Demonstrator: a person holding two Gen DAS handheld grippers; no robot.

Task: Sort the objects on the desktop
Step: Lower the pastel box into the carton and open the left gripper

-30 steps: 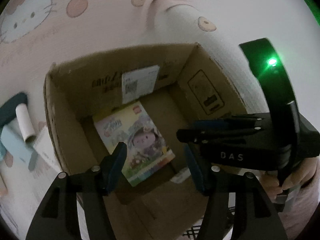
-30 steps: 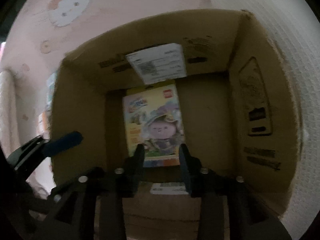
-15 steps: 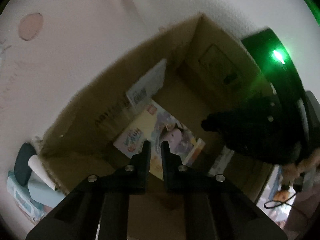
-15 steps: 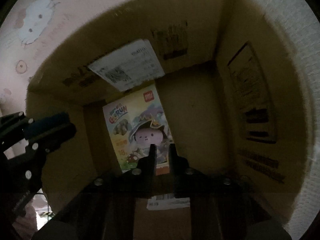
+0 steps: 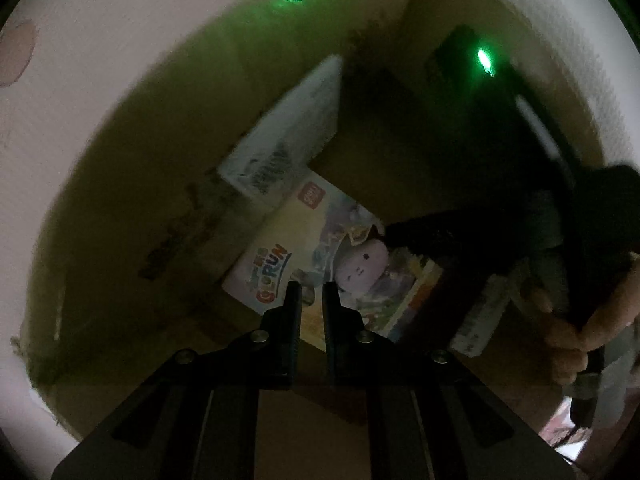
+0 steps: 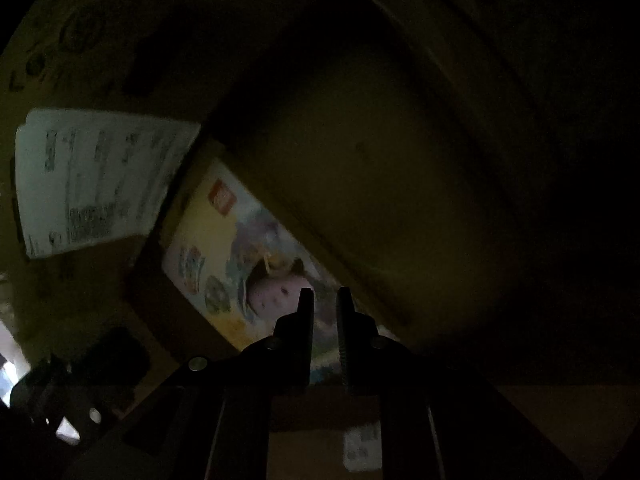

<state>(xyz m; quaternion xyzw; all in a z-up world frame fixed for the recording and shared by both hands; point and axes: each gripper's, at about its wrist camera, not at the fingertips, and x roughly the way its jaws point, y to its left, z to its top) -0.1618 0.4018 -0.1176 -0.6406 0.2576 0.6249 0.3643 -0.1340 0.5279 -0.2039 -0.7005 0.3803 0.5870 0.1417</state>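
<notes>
A colourful toy box (image 5: pixel 320 256) with a purple character lies flat on the floor of a cardboard box (image 5: pixel 132 184). My left gripper (image 5: pixel 311 292) points down over the toy box's near edge, shut with nothing between its fingers. My right gripper (image 5: pixel 460 236) shows as a dark shape reaching in from the right over the toy box's far side, with a hand (image 5: pixel 580 320) around its handle. In the dim right wrist view the right gripper (image 6: pixel 325 300) is shut and empty, just above the toy box (image 6: pixel 240 256). Whether either gripper touches the toy box I cannot tell.
A white shipping label (image 5: pixel 288 148) hangs loose from the cardboard wall beside the toy box, also visible as the label (image 6: pixel 96 176). Brown cardboard walls (image 6: pixel 400 200) close in on all sides. A small white sticker (image 6: pixel 360 448) lies on the floor. A pale patterned cloth (image 5: pixel 100 32) surrounds the box.
Both grippers went from open to shut with nothing in them. Both sank deeper into the cardboard box toward the toy box and rolled, so the views are darker and tilted.
</notes>
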